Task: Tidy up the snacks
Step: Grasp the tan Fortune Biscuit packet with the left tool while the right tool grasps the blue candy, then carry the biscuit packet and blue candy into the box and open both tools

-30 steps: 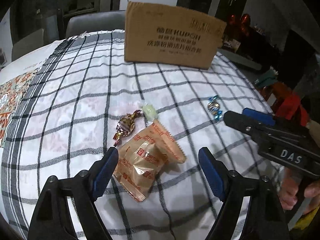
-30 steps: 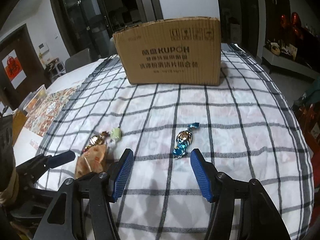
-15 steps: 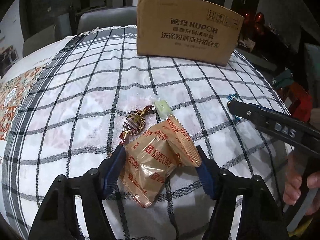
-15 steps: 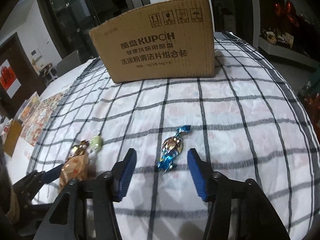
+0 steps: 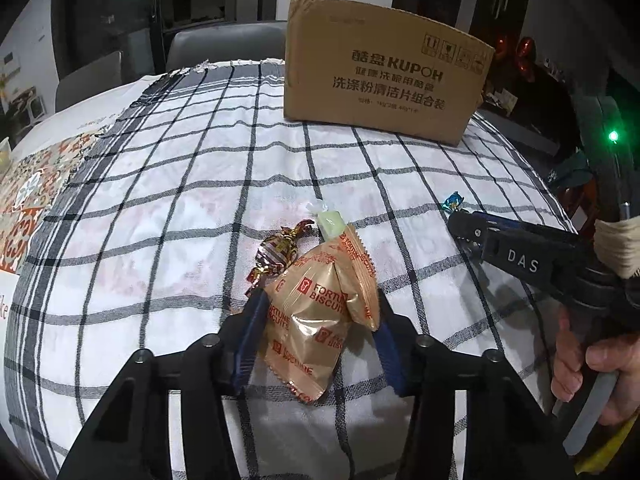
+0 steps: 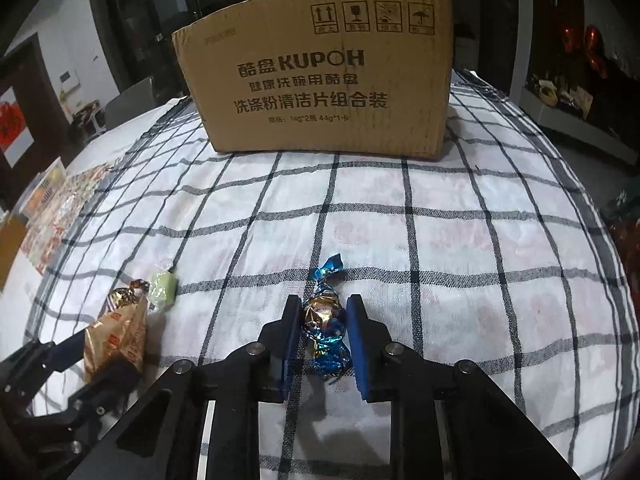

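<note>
A gold "Fortune Biscuits" packet [image 5: 316,320] lies on the checked tablecloth [image 5: 180,200]. My left gripper [image 5: 320,300] is closing on it, and both blue pads touch its sides. A blue and gold foil candy [image 6: 326,320] lies lengthwise between the closing jaws of my right gripper [image 6: 324,300], pads against the wrapper. In the left wrist view only the blue candy's [image 5: 452,201] twisted end shows past the right gripper's tip. A brown striped candy [image 5: 276,254] and a pale green candy [image 5: 330,224] lie just beyond the packet.
A brown cardboard box [image 6: 320,72] with printed lettering stands at the far side of the cloth. A patterned mat [image 5: 24,200] lies at the left edge. A person's hand [image 5: 592,364] holds the right gripper's handle. Grey chairs [image 5: 224,48] stand behind the table.
Both grippers' jaws have narrowed from wide open onto their items. The right gripper has moved forward and down, so the blue candy now sits between its pads.
</note>
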